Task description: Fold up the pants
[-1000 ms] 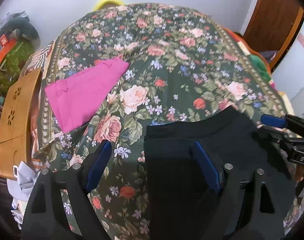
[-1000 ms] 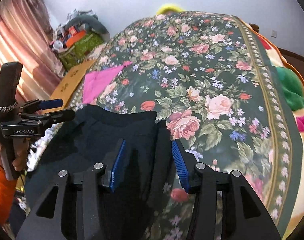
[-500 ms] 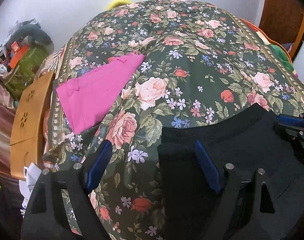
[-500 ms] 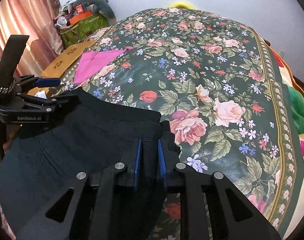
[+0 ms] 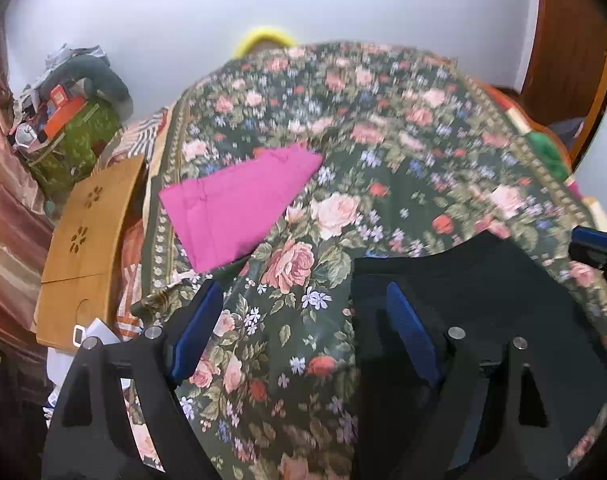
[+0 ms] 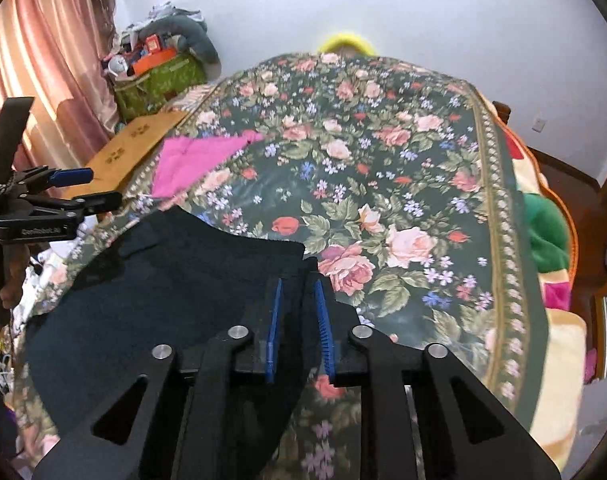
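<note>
The black pants [image 6: 163, 280] lie on the flowered bedspread [image 6: 383, 168] at its near edge, waistband toward the wall. My right gripper [image 6: 297, 292] is shut on the right corner of the waistband. In the left wrist view the pants [image 5: 483, 288] lie under the right finger of my left gripper [image 5: 303, 308], which is open over the left waistband corner and holds nothing. The left gripper also shows at the left edge of the right wrist view [image 6: 87, 188], above the cloth. The right gripper's tip shows at the right edge of the left wrist view [image 5: 591, 240].
A folded pink garment [image 5: 239, 204] lies on the bedspread's left side. A wooden lap table [image 5: 87, 236] stands beside the bed at left, with a green bag [image 5: 75, 144] of clutter behind it. Colourful blankets [image 6: 551, 232] lie along the bed's right edge.
My right gripper closed on the waistband corner and holds it. Both cameras have tilted up, so more wall shows. The left gripper stayed open.
</note>
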`<state>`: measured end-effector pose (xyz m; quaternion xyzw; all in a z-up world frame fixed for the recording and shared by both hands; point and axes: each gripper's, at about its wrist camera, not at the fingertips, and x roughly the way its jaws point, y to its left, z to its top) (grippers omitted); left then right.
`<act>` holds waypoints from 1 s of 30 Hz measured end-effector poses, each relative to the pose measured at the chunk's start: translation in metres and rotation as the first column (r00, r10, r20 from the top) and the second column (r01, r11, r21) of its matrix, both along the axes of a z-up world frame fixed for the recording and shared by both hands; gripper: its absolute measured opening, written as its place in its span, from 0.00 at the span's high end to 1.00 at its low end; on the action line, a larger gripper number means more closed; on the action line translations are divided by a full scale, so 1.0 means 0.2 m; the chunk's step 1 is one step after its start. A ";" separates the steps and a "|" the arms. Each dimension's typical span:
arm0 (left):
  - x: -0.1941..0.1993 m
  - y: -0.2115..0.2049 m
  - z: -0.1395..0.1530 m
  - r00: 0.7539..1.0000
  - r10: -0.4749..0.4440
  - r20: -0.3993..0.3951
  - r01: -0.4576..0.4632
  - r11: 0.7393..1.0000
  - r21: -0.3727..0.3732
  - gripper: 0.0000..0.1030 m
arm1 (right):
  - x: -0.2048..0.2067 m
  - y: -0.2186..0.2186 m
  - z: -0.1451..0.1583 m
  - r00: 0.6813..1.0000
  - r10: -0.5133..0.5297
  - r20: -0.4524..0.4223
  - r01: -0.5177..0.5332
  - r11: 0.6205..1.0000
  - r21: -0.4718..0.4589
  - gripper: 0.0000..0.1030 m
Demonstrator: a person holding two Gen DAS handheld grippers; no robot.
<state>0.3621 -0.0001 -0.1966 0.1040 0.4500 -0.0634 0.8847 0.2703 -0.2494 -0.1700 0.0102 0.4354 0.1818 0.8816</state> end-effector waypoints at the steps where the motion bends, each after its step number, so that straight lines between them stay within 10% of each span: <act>1: -0.03 0.01 0.03 1.000 -0.006 0.003 0.006 1.000 -0.021 0.18 | -0.02 -0.01 0.01 1.000 0.000 0.003 0.000 1.000 0.010 0.69; 8: -0.11 0.00 0.01 0.994 -0.040 -0.099 0.027 0.991 -0.131 0.05 | -0.15 0.01 0.01 1.000 -0.010 0.005 0.010 1.000 0.009 0.26; 20: -0.06 -0.01 -0.38 0.909 -0.069 -0.412 -0.058 0.956 -0.288 0.04 | -0.12 -0.01 -0.28 0.959 0.042 -0.279 0.008 0.984 0.175 0.25; 30: 0.01 -0.14 -0.43 0.863 -0.204 -0.462 0.009 0.921 -0.389 0.13 | -0.02 0.06 -0.37 0.931 0.135 -0.339 -0.035 0.958 0.285 0.33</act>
